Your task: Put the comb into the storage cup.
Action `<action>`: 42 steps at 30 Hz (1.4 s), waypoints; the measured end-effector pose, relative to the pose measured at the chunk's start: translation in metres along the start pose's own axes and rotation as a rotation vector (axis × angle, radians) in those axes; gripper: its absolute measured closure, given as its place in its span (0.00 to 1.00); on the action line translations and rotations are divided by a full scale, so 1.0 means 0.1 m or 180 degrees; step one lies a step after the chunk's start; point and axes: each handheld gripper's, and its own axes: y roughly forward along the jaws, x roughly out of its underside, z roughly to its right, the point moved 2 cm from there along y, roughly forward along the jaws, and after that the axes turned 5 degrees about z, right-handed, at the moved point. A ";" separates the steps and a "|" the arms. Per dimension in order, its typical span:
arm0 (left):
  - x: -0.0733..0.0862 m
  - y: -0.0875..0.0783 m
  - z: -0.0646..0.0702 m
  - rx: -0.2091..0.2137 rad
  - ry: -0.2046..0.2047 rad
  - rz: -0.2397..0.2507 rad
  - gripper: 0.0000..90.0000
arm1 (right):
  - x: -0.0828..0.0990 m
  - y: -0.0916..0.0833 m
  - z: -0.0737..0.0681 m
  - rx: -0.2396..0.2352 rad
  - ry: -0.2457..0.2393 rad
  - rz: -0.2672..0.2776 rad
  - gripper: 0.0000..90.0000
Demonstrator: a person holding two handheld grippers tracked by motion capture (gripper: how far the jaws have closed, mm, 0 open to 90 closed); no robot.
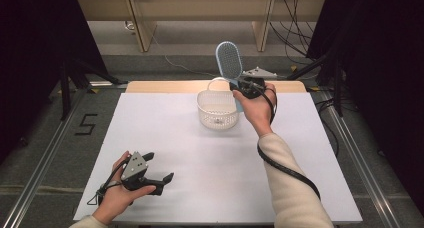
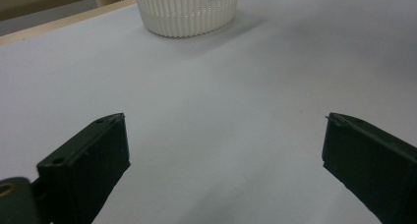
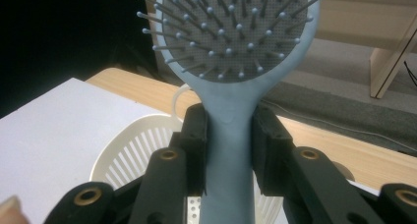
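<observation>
A light blue hairbrush (image 1: pixel 229 59) stands upright above the far rim of a white slatted basket (image 1: pixel 216 109), bristle head up. My right gripper (image 1: pixel 242 84) is shut on its handle (image 3: pixel 227 135), both pads pressing the neck just below the head (image 3: pixel 231 32). The basket (image 3: pixel 142 155) lies under and behind the jaws in the right gripper view. My left gripper (image 1: pixel 161 168) rests near the table's front left edge, jaws wide open with bare table between them. Seen from the left gripper (image 2: pixel 223 150), the basket (image 2: pixel 184 10) stands far ahead.
A white sheet (image 1: pixel 220 158) covers the table, with a wooden strip (image 1: pixel 165 86) along its far edge. Metal rails run down both sides. Wooden furniture legs and cables stand on the floor beyond. A small object lies inside the basket.
</observation>
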 end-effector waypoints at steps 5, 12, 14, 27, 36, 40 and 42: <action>0.00 0.00 0.00 0.0000 0.0001 0.0000 0.04 | -0.02 0.01 -0.01 -0.0004 -0.0019 0.0021 0.79; 0.00 0.00 0.00 0.0000 0.0003 -0.0003 0.04 | -0.05 0.03 -0.01 0.0003 -0.0046 0.0033 0.79; 0.00 0.00 0.00 0.0003 0.0009 -0.0005 0.04 | -0.06 0.04 -0.02 0.0005 -0.0048 0.0039 0.79; 0.00 0.00 0.00 0.0006 0.0009 -0.0004 0.04 | -0.10 0.08 -0.04 0.0010 -0.0073 0.0070 0.79; 0.00 0.00 0.00 0.0006 0.0006 -0.0003 0.04 | -0.12 0.13 -0.05 0.0008 -0.0089 0.0072 0.79; 0.00 0.00 0.01 0.0008 0.0008 -0.0004 0.04 | -0.13 0.15 -0.06 0.0009 -0.0090 0.0075 0.79; 0.00 0.00 0.01 0.0009 0.0007 -0.0002 0.04 | -0.13 0.16 -0.07 0.0006 -0.0089 0.0077 0.79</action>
